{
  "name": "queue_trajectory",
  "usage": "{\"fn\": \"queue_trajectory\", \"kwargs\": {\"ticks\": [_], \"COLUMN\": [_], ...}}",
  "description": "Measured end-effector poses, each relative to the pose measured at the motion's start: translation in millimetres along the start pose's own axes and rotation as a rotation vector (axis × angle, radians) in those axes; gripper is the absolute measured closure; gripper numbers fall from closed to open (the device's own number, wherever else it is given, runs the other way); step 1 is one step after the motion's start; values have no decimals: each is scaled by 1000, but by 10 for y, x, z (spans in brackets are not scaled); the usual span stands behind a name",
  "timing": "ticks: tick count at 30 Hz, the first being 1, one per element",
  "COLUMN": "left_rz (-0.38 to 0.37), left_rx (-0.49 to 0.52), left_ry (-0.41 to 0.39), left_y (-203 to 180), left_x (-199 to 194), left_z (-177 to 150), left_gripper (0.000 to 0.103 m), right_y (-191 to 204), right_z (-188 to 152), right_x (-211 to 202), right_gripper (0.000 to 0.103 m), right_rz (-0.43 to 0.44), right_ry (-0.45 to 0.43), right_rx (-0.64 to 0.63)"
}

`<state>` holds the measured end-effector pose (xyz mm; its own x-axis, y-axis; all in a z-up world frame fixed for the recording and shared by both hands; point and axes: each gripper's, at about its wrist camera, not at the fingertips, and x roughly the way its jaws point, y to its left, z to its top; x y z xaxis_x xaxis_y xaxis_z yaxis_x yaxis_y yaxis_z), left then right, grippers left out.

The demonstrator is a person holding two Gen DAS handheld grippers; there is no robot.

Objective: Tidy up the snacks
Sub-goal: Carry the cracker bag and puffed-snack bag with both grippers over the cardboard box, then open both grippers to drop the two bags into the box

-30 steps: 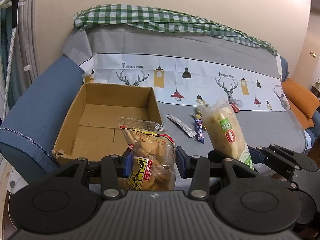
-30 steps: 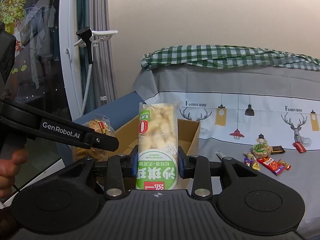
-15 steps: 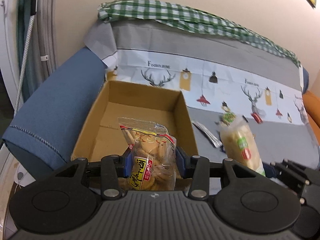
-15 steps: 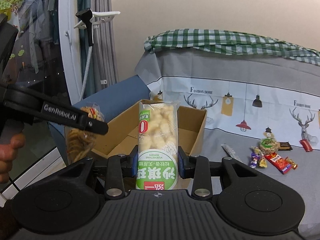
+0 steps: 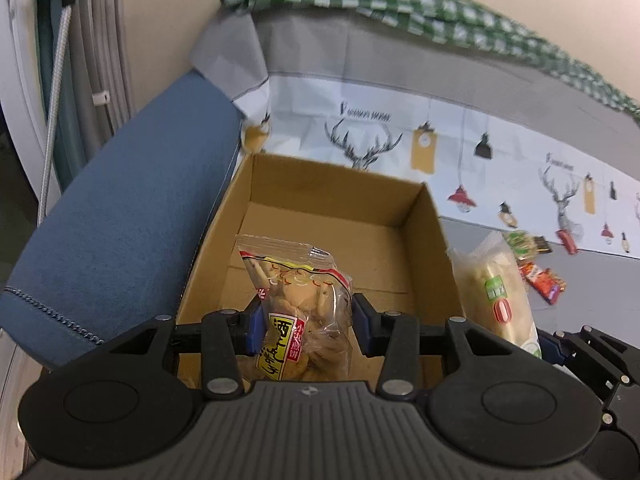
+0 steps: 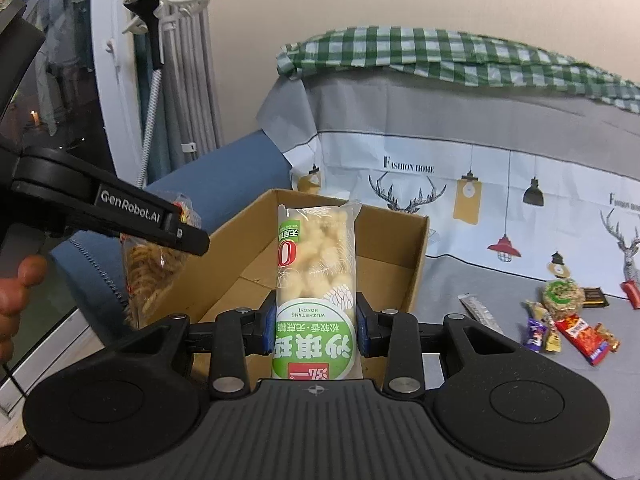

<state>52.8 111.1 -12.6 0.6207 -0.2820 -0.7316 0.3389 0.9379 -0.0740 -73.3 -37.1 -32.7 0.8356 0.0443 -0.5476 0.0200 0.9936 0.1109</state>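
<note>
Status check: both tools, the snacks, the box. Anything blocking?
Left tool shut on cookie bag, held over cardboard box. Right tool shut on green-label snack pack, near box's right wall. Box interior shows nothing blocking.

One cardboard box [image 5: 432, 216], two held snack bags [image 5: 296, 304] [image 6: 316, 276], two claws [image 5: 306, 330] [image 6: 316, 330], several small loose snacks [image 6: 568, 320]

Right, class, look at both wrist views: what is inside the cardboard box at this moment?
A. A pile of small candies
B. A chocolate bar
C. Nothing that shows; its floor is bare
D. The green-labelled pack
C: the cardboard box shows only bare floor; the left gripper holds the cookie bag above it, and the right gripper holds the green-labelled pack.
</note>
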Motion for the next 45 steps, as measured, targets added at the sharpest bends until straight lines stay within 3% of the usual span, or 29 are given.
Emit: {"fn": "queue_trajectory", "kwargs": {"ticks": [12, 25, 26, 27, 28, 29, 30, 31, 33, 38, 45], "left_rz": [43, 108, 108, 108, 103, 99, 99, 106, 109, 149, 149], "left_rx": [-11, 20, 23, 23, 23, 22, 20, 21, 17, 17, -40], "left_ry": [128, 227, 230, 227, 224, 213, 191, 181, 179, 165, 155], "left_y": [119, 168, 164, 162, 158, 159, 155, 149, 158, 166, 113], "left_x": [865, 1499, 1521, 1537, 1550, 1545, 1516, 1496, 1439, 1052, 342], "left_z": [137, 90, 91, 90, 95, 96, 90, 88, 54, -155, -585], "left_gripper": [55, 53, 51, 37, 11, 0, 0, 0, 0, 0, 0], "right_y": [-94, -195, -205, -211, -222, -234, -247, -261, -281, -279, -148], "right_z": [27, -147, -151, -161, -161, -157, -147, -128, -94, -84, -195], "right_x": [907, 1466, 1504, 1535, 1563, 1589, 1599, 1601, 1543, 1255, 455], "right_gripper": [65, 65, 65, 65, 65, 64, 56, 39, 21, 13, 8], "right_rz": [-19, -19, -17, -18, -20, -21, -29, -37, -49, -28, 16], "right_ry": [96, 184, 189, 193, 193, 191, 186, 182, 156, 177, 192], "right_rx": [29, 32, 30, 29, 31, 33, 37, 44, 60, 46, 46]}}
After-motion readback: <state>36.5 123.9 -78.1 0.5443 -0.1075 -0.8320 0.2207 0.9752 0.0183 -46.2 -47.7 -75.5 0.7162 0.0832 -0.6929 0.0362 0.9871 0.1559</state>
